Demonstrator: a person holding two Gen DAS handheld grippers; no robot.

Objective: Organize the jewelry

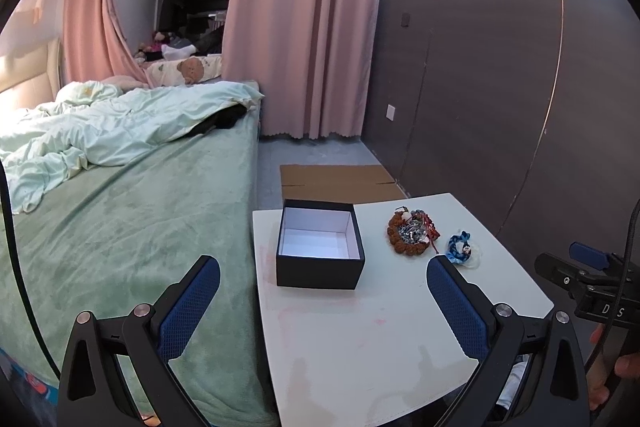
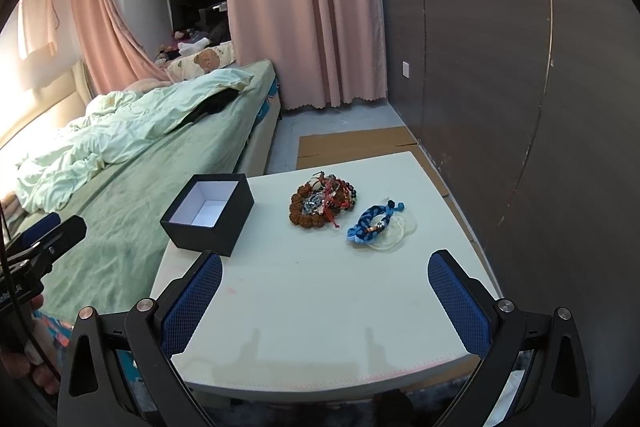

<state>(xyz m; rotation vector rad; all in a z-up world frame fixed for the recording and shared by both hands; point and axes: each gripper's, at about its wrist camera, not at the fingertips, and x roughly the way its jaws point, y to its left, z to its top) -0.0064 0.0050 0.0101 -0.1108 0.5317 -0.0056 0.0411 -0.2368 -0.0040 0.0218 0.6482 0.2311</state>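
An open black box [image 1: 320, 247] with a white, empty inside stands on the white table [image 1: 360, 327]; it also shows in the right wrist view [image 2: 208, 215]. A heap of beaded bracelets [image 1: 414, 231] [image 2: 322, 203] lies to its right. A blue braided bracelet [image 1: 459, 247] [image 2: 374, 221] lies further right on a clear plastic bag [image 2: 394, 231]. My left gripper [image 1: 324, 283] is open and empty, above the table's near part. My right gripper [image 2: 326, 281] is open and empty, short of the jewelry.
A bed with green sheet [image 1: 120, 227] and rumpled quilt borders the table's left side. A dark wall panel [image 1: 500, 107] stands on the right. Flat cardboard [image 1: 340, 183] lies on the floor beyond the table. Pink curtains [image 1: 304, 27] hang behind.
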